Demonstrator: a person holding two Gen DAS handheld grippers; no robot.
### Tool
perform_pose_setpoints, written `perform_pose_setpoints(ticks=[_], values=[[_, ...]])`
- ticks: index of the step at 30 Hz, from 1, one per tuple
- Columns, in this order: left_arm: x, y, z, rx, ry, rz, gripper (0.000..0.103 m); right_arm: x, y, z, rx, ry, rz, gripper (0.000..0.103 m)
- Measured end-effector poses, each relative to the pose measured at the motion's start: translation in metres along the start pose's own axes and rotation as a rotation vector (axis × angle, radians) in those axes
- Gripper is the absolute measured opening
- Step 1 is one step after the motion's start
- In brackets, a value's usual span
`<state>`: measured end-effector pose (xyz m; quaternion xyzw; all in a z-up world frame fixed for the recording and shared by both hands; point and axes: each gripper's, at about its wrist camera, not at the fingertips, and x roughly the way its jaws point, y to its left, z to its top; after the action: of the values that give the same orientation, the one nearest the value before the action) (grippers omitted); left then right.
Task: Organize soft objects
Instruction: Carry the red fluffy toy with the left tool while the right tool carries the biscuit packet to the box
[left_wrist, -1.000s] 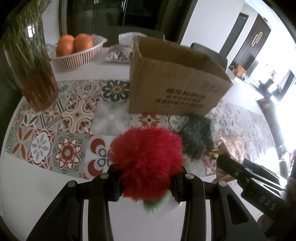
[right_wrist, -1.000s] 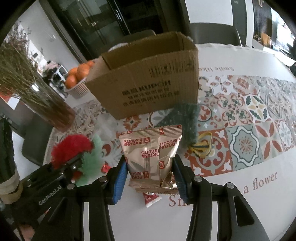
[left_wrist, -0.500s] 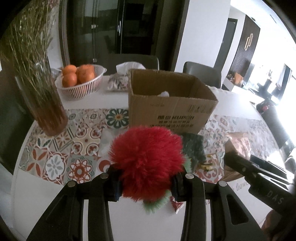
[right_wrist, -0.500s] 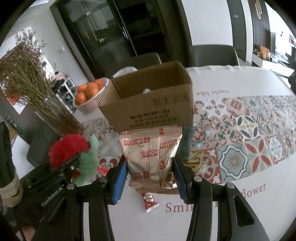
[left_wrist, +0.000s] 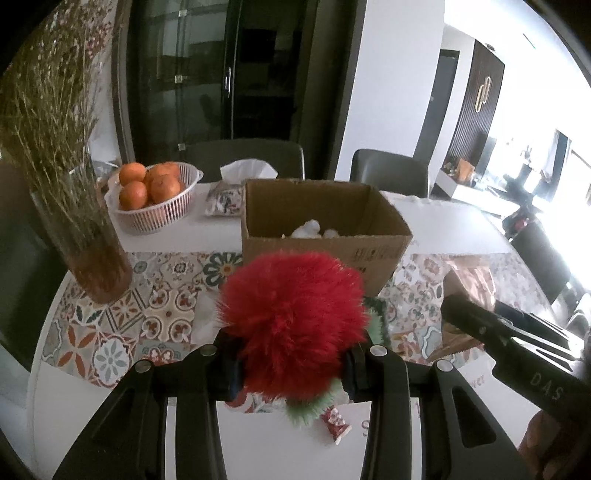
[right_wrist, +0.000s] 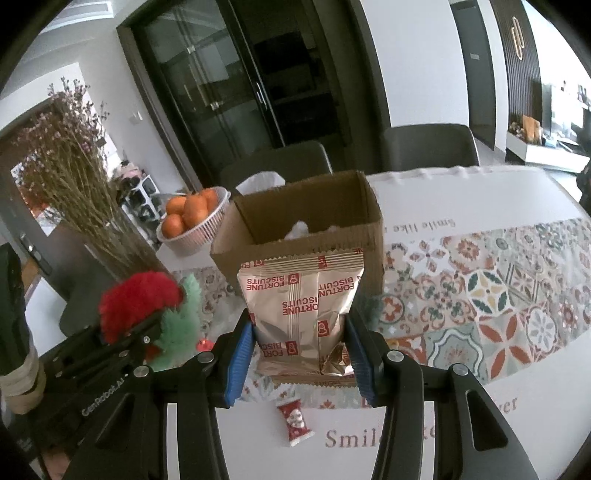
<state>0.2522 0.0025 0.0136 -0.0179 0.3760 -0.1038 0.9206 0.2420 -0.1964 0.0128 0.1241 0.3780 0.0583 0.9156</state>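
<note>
My left gripper is shut on a fluffy red and green plush toy, held up above the table. That toy and the left gripper also show at the left of the right wrist view. My right gripper is shut on a golden biscuit bag printed in red. Behind both stands an open cardboard box with white soft things inside. In the right wrist view the cardboard box rises just past the bag. A dark green fuzzy thing lies in front of the box, mostly hidden.
A small red wrapped candy lies on the white table near the front edge. A glass vase of dried flowers stands at the left. A white basket of oranges and a tissue pack sit behind. Chairs line the far side.
Both grippers have risen with their loads and tipped upward. The box now looks smaller and lower, and its white contents have come into sight.
</note>
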Motion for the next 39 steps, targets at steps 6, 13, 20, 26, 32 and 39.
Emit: perform_pose_setpoints(ticks=[6, 13, 20, 26, 32, 39], values=[[-0.004, -0.003, 0.013, 0.011, -0.042, 0.0, 0.039, -0.004, 0.002, 0.015, -0.016, -0.043, 0.013, 0.049], [-0.003, -0.005, 0.032, 0.016, -0.085, -0.005, 0.039, -0.002, 0.004, 0.034, -0.038, -0.081, 0.029, 0.049], [0.001, -0.008, 0.049, 0.033, -0.124, 0.004, 0.039, 0.003, 0.004, 0.057, -0.062, -0.116, 0.027, 0.049], [0.012, -0.008, 0.066, 0.038, -0.14, 0.003, 0.039, 0.015, 0.004, 0.074, -0.078, -0.12, 0.04, 0.049], [0.027, -0.007, 0.079, 0.05, -0.146, 0.013, 0.039, 0.032, 0.003, 0.09, -0.094, -0.122, 0.038, 0.049], [0.049, -0.003, 0.094, 0.055, -0.138, 0.024, 0.039, 0.054, 0.001, 0.108, -0.102, -0.107, 0.039, 0.049]])
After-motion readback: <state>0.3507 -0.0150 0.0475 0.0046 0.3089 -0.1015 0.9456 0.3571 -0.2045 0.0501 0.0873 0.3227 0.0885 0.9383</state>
